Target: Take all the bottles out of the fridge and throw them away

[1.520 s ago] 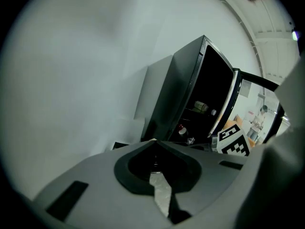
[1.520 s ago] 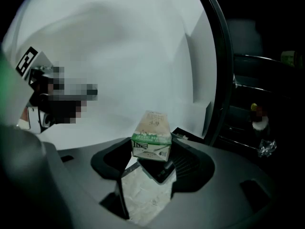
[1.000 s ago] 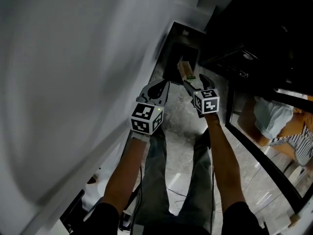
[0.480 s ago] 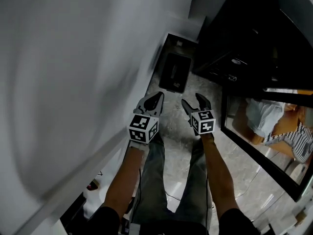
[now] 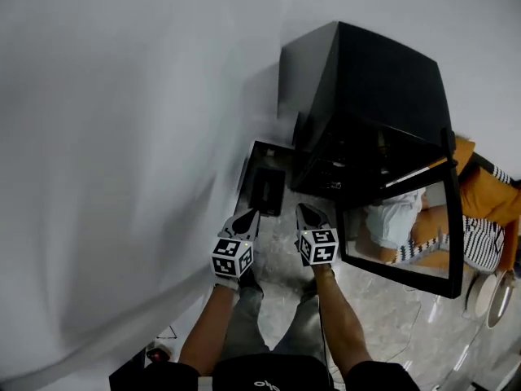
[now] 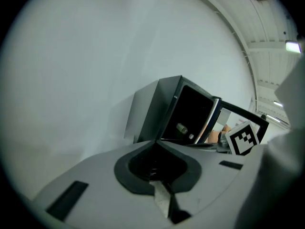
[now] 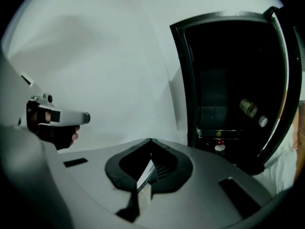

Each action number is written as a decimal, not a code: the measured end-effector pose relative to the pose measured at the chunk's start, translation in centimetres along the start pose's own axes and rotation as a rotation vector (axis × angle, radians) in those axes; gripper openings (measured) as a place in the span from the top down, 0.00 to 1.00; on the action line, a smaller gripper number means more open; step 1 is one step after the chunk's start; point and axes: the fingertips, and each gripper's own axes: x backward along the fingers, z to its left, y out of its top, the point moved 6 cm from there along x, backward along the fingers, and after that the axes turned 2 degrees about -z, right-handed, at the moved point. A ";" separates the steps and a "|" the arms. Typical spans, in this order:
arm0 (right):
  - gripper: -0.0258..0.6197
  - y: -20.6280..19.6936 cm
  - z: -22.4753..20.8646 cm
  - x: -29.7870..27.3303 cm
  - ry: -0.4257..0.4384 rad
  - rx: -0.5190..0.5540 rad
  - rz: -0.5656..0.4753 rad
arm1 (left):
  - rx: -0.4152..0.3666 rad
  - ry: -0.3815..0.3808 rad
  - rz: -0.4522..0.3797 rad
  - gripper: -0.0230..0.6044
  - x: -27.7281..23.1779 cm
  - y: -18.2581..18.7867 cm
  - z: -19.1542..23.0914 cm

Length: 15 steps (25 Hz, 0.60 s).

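Between trips: our left gripper and right gripper, its jaws just closed, both pinch empty air. Next, we open one toward a bottle in the fridge.

Fridge black, wall pale grey, floor grey — marbled. Cubes carry black-and-white squares. A person wears orange and stripes.
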 end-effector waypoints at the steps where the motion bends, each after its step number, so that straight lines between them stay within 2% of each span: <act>1: 0.95 1.5 0.2 1.3 -0.012 -0.007 -0.018 | -0.005 -0.010 -0.010 0.96 0.5 1.5 -0.8; 5: 0.95 7.1 0.5 6.3 -0.051 -0.040 -0.083 | -0.037 -0.055 -0.048 0.96 2.2 7.2 -4.2; 9: 0.95 10.8 0.9 10.9 -0.074 -0.047 -0.130 | -0.061 -0.097 -0.067 0.96 3.8 10.8 -7.4; 12: 0.95 13.3 0.5 13.8 -0.085 -0.022 -0.168 | -0.064 -0.121 -0.089 0.96 3.8 12.7 -9.7; 15: 0.95 13.9 -0.7 17.4 -0.099 -0.018 -0.187 | -0.045 -0.131 -0.099 0.96 3.8 13.1 -12.5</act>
